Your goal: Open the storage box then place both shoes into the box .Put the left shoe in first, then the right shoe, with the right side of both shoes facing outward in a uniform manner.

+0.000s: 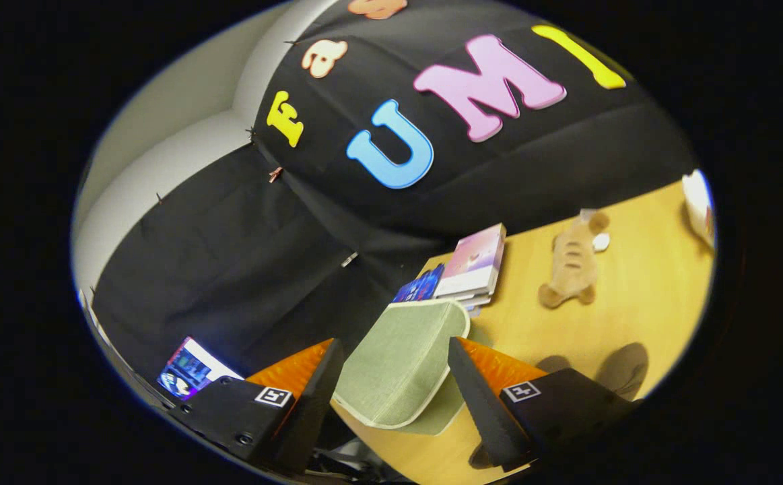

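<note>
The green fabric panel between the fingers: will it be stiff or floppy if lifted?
The green fabric panel, between the open hand-held gripper fingers, looks woven with pale piping, so probably light and non-slippery. It lies flat on the wooden table unsagging, perhaps semi-stiff.

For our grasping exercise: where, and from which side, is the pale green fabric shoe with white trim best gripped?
Grip the pale green fabric shoe across its narrow width, at its long white-trimmed edges, approaching lengthwise from its near end; the gripper's fingers flank those edges.
</note>
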